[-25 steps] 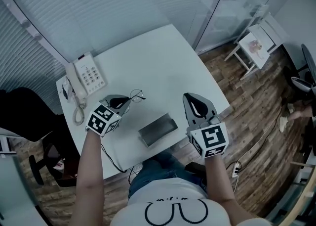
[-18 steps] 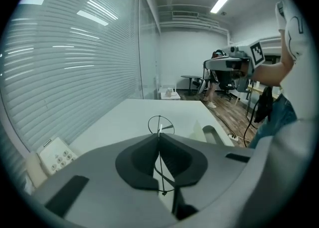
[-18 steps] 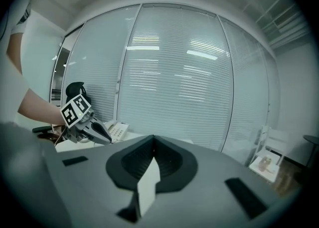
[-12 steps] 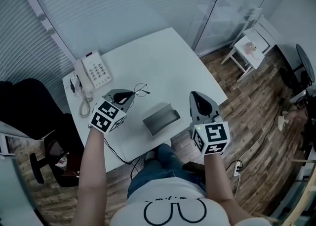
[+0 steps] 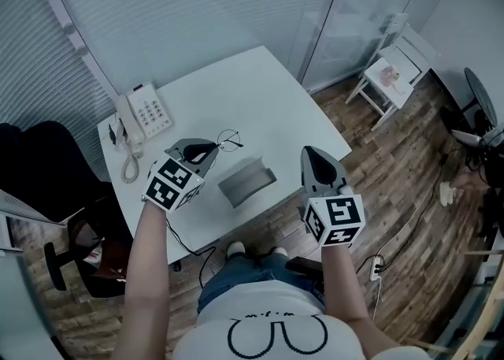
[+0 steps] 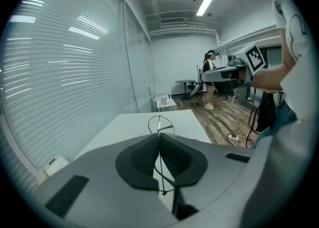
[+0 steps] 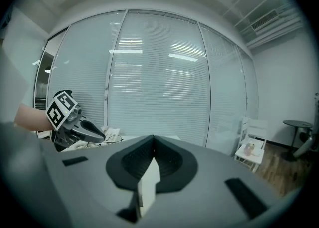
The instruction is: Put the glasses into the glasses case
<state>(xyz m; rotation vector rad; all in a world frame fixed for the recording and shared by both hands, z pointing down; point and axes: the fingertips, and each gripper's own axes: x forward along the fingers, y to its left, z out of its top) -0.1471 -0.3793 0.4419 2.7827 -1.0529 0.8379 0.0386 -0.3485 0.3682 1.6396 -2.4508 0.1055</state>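
Observation:
Thin wire-framed glasses (image 5: 229,141) hang above the white table (image 5: 260,90), clamped by one thin arm in my left gripper (image 5: 211,149), which is shut on them. In the left gripper view a round lens (image 6: 160,123) sticks out past the closed jaw tips of that gripper (image 6: 159,135). The grey glasses case (image 5: 246,181) lies open on the table's near part, just right of and below the left gripper. My right gripper (image 5: 309,151) hovers off the table's right edge, to the right of the case. It (image 7: 153,140) is shut and holds nothing.
A white desk telephone (image 5: 142,114) with a coiled cord sits at the table's left end. A black chair (image 5: 47,169) stands left of the table. A small white side table (image 5: 391,75) and a power strip (image 5: 376,262) are on the wooden floor to the right. A person (image 6: 209,80) stands far off.
My left gripper has risen with the glasses and drifted a little right, toward the case. The right gripper has shifted slightly. The case has stayed put.

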